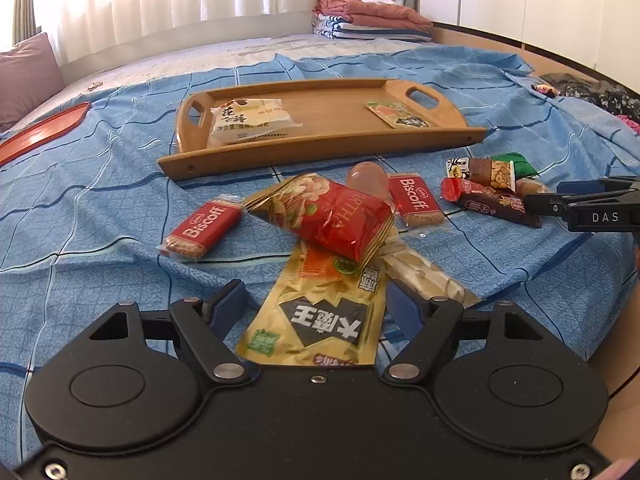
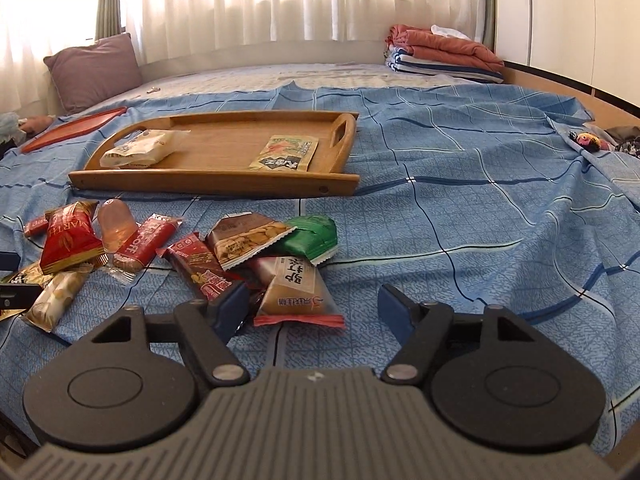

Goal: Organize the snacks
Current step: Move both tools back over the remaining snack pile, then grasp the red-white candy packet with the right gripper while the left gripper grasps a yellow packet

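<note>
A wooden tray [image 1: 320, 145] lies on the blue sheet and holds a white packet [image 1: 250, 120] and a green-yellow packet [image 1: 400, 115]. Loose snacks lie in front of it. My left gripper [image 1: 316, 308] is open around a yellow packet [image 1: 320, 312], its pads clear of it. A red peanut bag [image 1: 340, 216] lies across that packet's far end. My right gripper [image 2: 314, 308] is open around a tan packet [image 2: 298, 284]. Its left finger [image 2: 232, 308] sits against a dark red bar [image 2: 196, 264], and its right finger is clear. The right gripper [image 1: 560, 200] shows beside the right-hand pile.
Two Biscoff packs [image 1: 204, 226], a pink jelly cup [image 1: 366, 176], a peanut packet [image 2: 244, 240] and a green packet [image 2: 312, 236] lie around. A red tray [image 1: 44, 132] and a pillow [image 1: 24, 76] are at far left, folded blankets [image 1: 368, 16] at the back, and dark clothes [image 1: 592, 92] at the right.
</note>
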`<state>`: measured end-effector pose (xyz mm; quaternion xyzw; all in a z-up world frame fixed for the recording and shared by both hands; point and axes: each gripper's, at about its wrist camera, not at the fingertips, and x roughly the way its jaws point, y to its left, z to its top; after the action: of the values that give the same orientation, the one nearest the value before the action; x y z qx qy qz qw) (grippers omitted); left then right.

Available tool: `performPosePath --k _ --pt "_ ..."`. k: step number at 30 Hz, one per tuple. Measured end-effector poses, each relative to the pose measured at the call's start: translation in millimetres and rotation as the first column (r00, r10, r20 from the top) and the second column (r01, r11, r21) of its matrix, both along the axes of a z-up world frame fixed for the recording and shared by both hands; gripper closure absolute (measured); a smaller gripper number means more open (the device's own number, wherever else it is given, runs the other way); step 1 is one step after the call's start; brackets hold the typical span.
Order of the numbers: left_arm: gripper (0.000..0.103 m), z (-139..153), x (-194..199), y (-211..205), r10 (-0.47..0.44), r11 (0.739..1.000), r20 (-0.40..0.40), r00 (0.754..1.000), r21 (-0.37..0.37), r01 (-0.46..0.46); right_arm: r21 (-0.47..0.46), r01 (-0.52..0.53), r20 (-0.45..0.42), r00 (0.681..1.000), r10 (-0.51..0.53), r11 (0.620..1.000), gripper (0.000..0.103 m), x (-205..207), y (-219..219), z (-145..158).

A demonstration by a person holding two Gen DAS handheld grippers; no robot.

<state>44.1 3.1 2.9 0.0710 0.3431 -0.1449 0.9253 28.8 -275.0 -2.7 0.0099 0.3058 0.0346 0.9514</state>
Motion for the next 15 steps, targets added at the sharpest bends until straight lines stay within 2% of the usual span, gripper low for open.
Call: performPosePath --k 5,9,15 --pt "0.025 -5 5 -8 0.006 1.000 0.009 1.000 0.029 -0.007 0.003 -0.001 0.000 1.000 0.001 1.000 0.022 2 2 -2" --pt "0.026 -4 7 -9 0.009 1.000 0.002 1.000 0.024 -0.009 -0.008 -0.001 0.001 1.000 0.001 1.000 0.021 5 5 -3" --pt "0.037 -3 4 -16 -0.027 0.998 0.020 0.999 0.052 0.026 0.005 0.010 0.001 1.000 -0.010 1.000 0.017 10 6 -8"
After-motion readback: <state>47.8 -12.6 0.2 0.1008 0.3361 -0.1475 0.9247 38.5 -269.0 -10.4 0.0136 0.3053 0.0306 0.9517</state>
